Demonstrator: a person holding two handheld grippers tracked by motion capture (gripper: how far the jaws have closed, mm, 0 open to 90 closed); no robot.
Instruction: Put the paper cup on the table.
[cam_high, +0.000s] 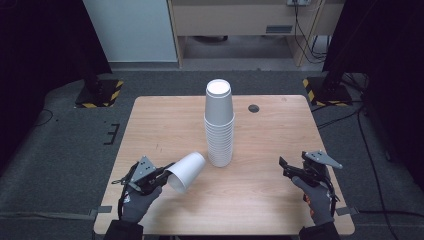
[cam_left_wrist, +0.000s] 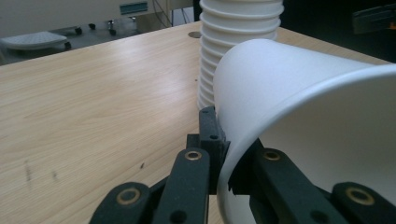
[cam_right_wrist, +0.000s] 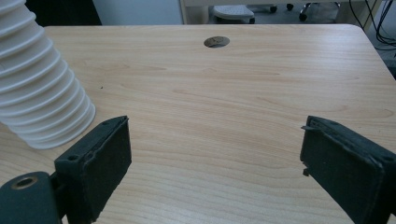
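A tall stack of upside-down white paper cups (cam_high: 219, 125) stands near the middle of the wooden table (cam_high: 165, 125). One single white cup (cam_high: 186, 171) lies tilted on its side at the front left, its mouth toward the person. My left gripper (cam_high: 169, 172) is shut on that cup's rim. In the left gripper view the two black jaws pinch the cup (cam_left_wrist: 303, 107) wall at the left gripper (cam_left_wrist: 224, 154), with the stack (cam_left_wrist: 233, 37) just behind. My right gripper (cam_high: 284, 167) hovers at the front right, open. Nothing sits between the wide-apart jaws of the right gripper (cam_right_wrist: 215, 158), and the stack (cam_right_wrist: 37, 84) is off to its left.
A round cable hole (cam_high: 254, 108) sits in the table behind and to the right of the stack. Two stands with yellow-black striped bases (cam_high: 100, 92) (cam_high: 325, 90) flank the table's far corners on the dark floor, where cables trail at the right.
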